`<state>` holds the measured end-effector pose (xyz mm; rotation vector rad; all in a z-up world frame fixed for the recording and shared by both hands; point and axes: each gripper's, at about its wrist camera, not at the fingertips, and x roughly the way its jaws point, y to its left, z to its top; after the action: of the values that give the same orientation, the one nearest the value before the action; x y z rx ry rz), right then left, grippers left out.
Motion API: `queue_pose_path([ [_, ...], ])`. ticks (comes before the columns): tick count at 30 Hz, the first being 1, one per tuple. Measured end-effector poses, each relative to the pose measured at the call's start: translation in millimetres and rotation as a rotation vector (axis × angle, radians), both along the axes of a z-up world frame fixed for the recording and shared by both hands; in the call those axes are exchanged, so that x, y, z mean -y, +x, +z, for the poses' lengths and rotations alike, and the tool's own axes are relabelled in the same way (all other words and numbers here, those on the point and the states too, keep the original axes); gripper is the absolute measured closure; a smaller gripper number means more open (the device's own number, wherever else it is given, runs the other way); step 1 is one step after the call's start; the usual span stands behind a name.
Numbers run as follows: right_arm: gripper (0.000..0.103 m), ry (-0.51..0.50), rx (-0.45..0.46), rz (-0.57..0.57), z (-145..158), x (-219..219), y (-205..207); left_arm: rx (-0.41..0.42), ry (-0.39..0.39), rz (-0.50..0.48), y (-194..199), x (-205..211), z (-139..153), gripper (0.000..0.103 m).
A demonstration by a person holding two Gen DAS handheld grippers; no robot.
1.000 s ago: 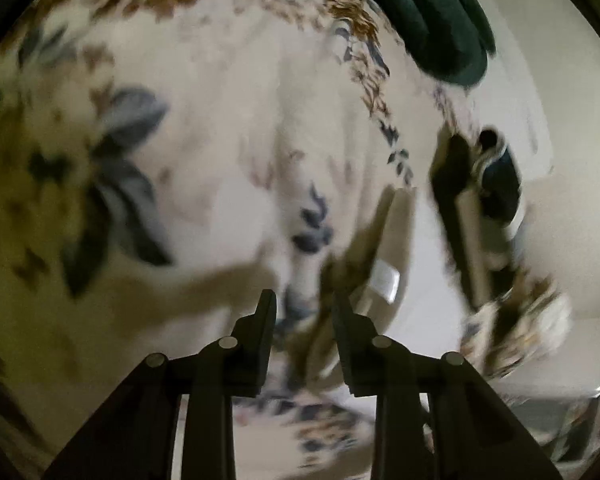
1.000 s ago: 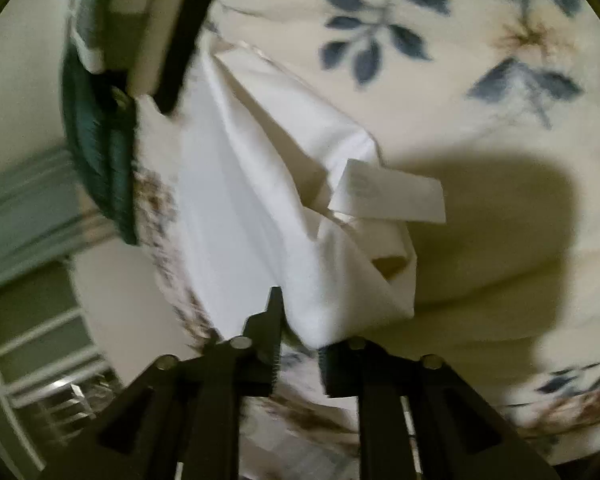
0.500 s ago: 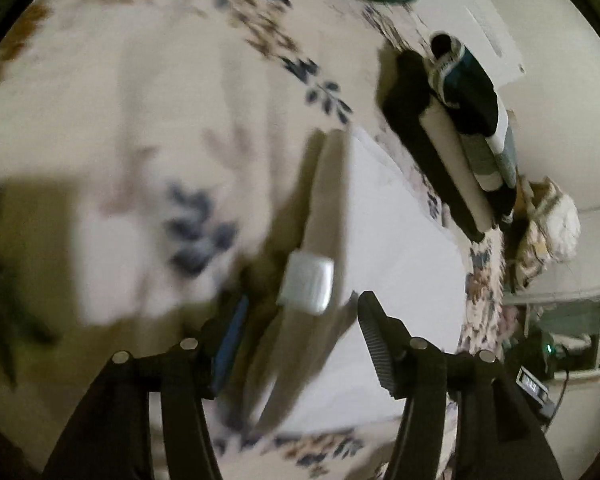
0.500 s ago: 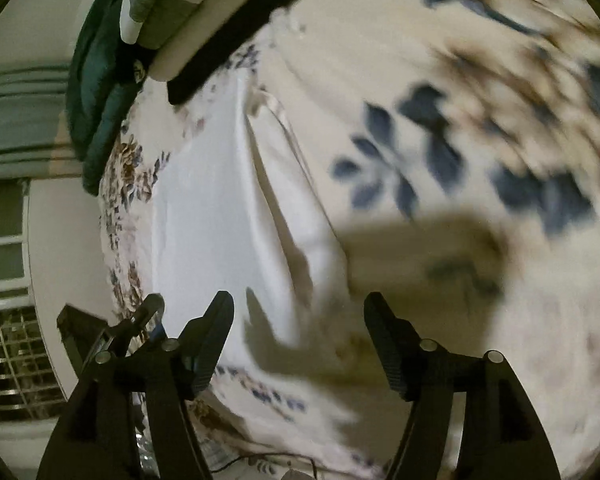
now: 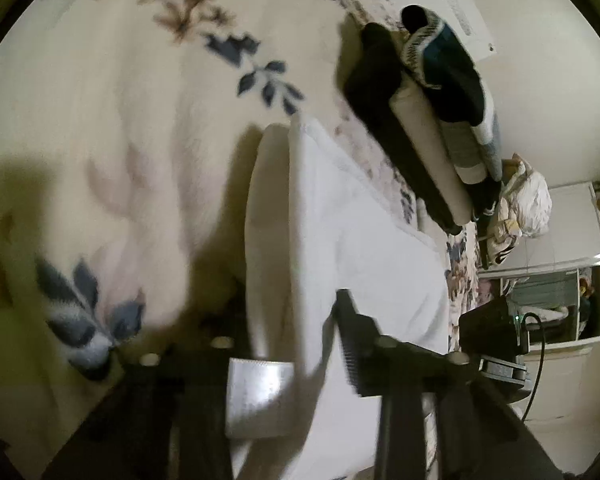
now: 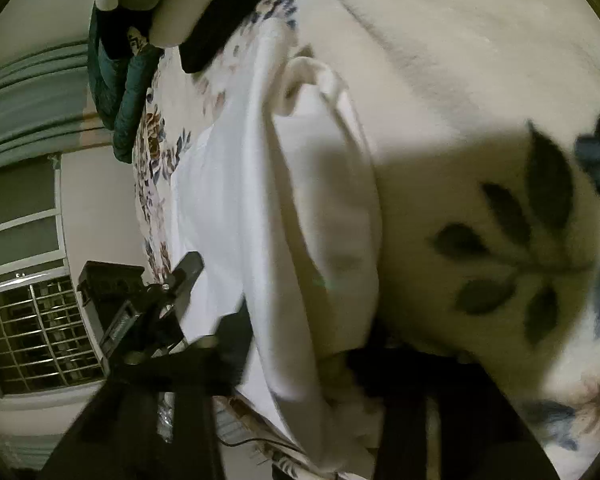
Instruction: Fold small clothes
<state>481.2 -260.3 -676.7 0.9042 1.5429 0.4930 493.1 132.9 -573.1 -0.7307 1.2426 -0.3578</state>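
Both grippers pinch the near edge of the white garment (image 5: 364, 248), having just closed on it: the left gripper (image 5: 284, 344) holds the cloth beside its label (image 5: 260, 396), the right gripper (image 6: 296, 344) holds a folded white hem. This garment lies long and narrow on the floral blanket (image 5: 120, 120), near the bed's edge. At its far end lie stacked folded clothes (image 5: 432, 92), a little apart. One whole side of the blanket is open.
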Motion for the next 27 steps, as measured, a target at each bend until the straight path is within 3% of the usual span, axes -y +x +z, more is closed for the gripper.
queue_pose_path([
  [4,0.085,-0.038,0.036,-0.013,19,-5,-2,0.042,0.048,-0.004,-1,6,19,0.091],
  [9,0.086,-0.059,0.109,0.004,63,1,-6,0.083,0.093,-0.015,-3,11,54,0.093],
  [13,0.086,-0.051,0.167,0.002,107,13,-4,0.126,0.115,-0.031,3,25,99,0.093],
  [18,0.086,-0.037,0.226,-0.004,164,37,10,0.165,0.097,-0.025,19,44,146,0.094],
  [20,0.087,-0.075,0.224,0.002,175,46,23,0.144,0.090,-0.020,33,51,153,0.093],
  [22,0.086,-0.093,0.185,0.008,167,57,32,0.107,0.085,-0.032,45,56,145,0.090],
  [23,0.085,-0.105,0.139,0.001,153,66,36,0.078,0.111,-0.037,49,58,133,0.083],
  [24,0.081,-0.118,0.080,-0.005,133,76,39,0.045,0.128,-0.036,52,60,119,0.078],
  [26,0.073,-0.190,0.004,-0.011,101,95,35,-0.024,0.137,-0.038,52,63,91,0.078],
  [27,0.063,-0.229,-0.020,-0.013,87,103,32,-0.056,0.144,-0.043,50,64,78,0.078],
])
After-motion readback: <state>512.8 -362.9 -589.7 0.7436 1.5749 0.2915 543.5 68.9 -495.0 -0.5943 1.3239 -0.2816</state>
